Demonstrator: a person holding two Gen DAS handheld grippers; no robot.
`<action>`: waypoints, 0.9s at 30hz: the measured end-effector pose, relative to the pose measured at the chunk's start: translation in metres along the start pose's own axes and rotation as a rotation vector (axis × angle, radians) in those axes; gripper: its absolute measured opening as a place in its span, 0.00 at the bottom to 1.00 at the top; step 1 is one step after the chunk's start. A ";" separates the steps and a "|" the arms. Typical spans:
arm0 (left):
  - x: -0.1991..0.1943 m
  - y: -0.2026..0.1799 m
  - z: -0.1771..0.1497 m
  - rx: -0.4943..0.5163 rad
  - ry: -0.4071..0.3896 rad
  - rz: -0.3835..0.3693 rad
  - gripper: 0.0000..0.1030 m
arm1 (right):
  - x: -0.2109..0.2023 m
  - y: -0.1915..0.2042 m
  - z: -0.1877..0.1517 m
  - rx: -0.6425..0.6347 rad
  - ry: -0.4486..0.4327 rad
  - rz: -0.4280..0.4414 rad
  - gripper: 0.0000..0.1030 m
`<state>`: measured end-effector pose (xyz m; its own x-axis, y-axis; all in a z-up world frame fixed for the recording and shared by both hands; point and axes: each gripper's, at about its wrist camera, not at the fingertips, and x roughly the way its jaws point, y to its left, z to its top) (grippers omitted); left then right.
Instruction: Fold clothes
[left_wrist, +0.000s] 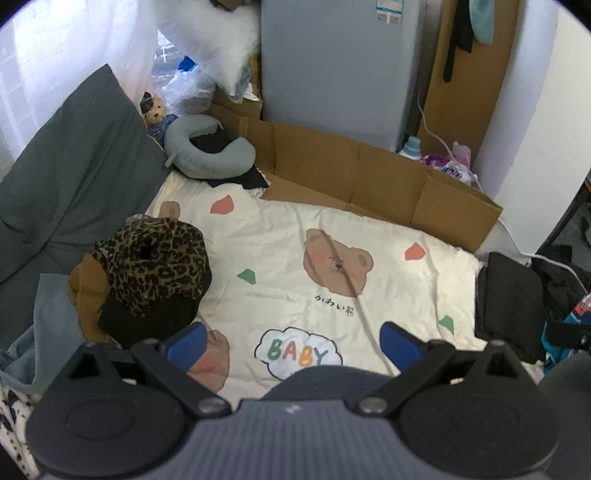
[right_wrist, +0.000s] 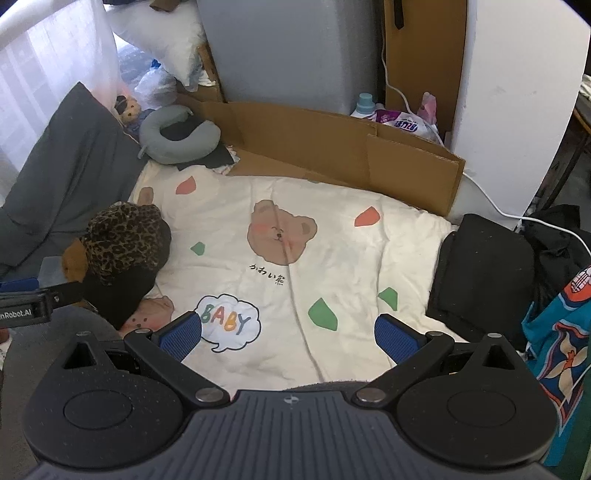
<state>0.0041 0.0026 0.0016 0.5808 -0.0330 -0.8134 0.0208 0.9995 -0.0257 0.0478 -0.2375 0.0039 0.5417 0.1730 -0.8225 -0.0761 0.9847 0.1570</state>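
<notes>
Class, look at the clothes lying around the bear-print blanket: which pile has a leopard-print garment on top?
The heap at the blanket's left edge: leopard-print on top, brown and black underneath. The stack on the right edge is plain black and already folded flat.

Cream bear-print quilt (left_wrist: 295, 236), grey neck pillow (left_wrist: 207, 155), flattened cardboard (left_wrist: 369, 173), teddy bear (left_wrist: 155, 110), detergent bottle (right_wrist: 364, 103)

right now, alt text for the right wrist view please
The open right gripper hovers empty above a cream bear-print quilt. A heap of clothes topped by leopard print sits left; folded black clothes lie right.
</notes>
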 end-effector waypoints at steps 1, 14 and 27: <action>0.000 0.001 0.001 0.002 0.003 -0.002 0.98 | 0.000 0.001 0.000 -0.002 0.000 0.002 1.00; 0.001 -0.004 -0.008 -0.044 -0.015 -0.007 0.98 | 0.000 0.004 -0.003 -0.029 -0.018 0.042 1.00; -0.001 -0.001 -0.010 -0.048 -0.022 0.026 0.98 | 0.004 0.009 -0.002 -0.039 -0.003 0.074 1.00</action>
<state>-0.0052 0.0022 -0.0034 0.5980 -0.0060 -0.8015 -0.0334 0.9989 -0.0325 0.0476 -0.2279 0.0014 0.5363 0.2452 -0.8076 -0.1489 0.9693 0.1955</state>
